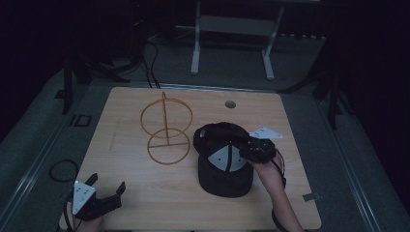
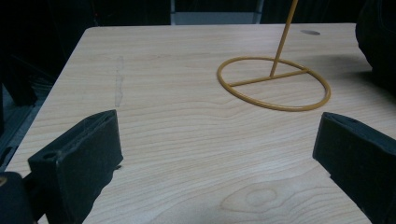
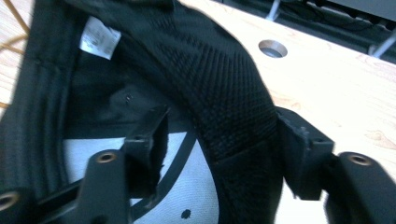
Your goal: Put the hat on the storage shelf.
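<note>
One black cap (image 1: 223, 162) lies upside down on the table (image 1: 145, 193); my right gripper (image 3: 219, 149) has its jaws closed on the mesh side wall, one jaw inside the crown, one outside. My left gripper (image 2: 215, 158) sits with jaws wide and empty, and one yellow wire stand (image 2: 274, 81) rises ahead of them, left of the cap.

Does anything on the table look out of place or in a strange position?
The black cap lies upside down beside the wire stand, its pale lining facing up. The right gripper has its jaws around the cap's mesh side. Nothing looks spilled or broken.
</note>
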Demonstrator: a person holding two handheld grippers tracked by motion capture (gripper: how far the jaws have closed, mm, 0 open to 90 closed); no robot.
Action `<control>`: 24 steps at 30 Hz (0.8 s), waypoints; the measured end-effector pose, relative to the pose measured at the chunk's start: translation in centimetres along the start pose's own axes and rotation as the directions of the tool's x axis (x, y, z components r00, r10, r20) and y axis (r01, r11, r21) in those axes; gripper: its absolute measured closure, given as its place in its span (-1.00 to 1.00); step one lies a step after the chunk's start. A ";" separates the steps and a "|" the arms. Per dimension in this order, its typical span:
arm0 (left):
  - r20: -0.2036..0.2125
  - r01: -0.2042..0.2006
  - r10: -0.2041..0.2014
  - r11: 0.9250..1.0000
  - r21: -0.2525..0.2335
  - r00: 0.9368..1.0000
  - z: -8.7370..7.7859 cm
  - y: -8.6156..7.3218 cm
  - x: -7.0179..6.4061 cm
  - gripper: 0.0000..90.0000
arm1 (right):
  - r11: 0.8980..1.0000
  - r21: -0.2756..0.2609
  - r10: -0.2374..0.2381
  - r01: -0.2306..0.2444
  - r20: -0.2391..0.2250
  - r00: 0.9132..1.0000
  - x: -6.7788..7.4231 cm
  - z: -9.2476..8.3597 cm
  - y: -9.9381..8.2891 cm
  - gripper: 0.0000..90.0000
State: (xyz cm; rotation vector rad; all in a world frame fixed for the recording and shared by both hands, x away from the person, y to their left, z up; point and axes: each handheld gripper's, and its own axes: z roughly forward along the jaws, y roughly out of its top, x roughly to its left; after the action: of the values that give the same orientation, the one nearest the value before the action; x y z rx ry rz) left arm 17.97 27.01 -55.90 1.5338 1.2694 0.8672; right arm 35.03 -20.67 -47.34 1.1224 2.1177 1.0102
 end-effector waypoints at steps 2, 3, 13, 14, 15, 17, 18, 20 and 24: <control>0.001 -0.002 0.002 1.000 0.002 1.000 0.0 0.0 0.0 -0.96 | 1.000 0.013 -0.008 0.008 0.033 0.999 0.2 0.4 0.0 0.06; 0.003 -0.002 0.002 1.000 0.004 1.000 0.0 0.0 0.0 -0.96 | 1.000 0.023 -0.019 0.018 0.053 0.998 0.3 0.5 0.0 0.14; 0.005 -0.003 0.003 1.000 0.003 1.000 0.0 0.0 -0.1 -0.96 | 0.995 0.055 -0.093 0.086 0.150 0.984 1.4 1.3 0.7 0.98; 0.002 -0.006 0.006 1.000 0.002 1.000 0.0 0.0 -0.1 -0.96 | 0.994 0.050 -0.102 0.095 0.155 0.983 1.7 1.2 0.9 0.98; 0.006 -0.006 0.006 1.000 0.003 1.000 0.0 0.0 -0.1 -0.96 | 0.994 0.041 -0.103 0.098 0.150 0.983 1.9 1.1 1.0 0.98; 0.006 -0.007 0.007 1.000 0.004 1.000 -0.1 0.1 -0.1 -0.96 | 0.995 0.021 -0.103 0.101 0.138 0.985 2.2 0.9 1.3 0.98; 0.008 -0.007 0.007 1.000 0.002 1.000 -0.1 0.1 -0.1 -0.96 | 0.996 0.010 -0.094 0.094 0.124 0.988 2.2 0.7 1.4 0.98; 0.011 -0.010 0.010 1.000 0.003 1.000 -0.1 0.1 -0.2 -0.96 | 0.996 -0.021 -0.080 0.082 0.106 0.991 2.2 0.2 1.8 0.98; 0.023 -0.023 0.023 1.000 0.002 0.999 -0.1 0.2 -0.5 -0.96 | 0.995 -0.052 -0.079 0.083 0.070 0.994 2.3 -1.1 2.7 0.99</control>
State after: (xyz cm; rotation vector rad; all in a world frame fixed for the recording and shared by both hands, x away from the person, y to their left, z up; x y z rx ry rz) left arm 17.83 26.54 -55.67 1.5592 1.2384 0.8608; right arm 34.31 -18.14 -44.80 1.0220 2.0524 0.9732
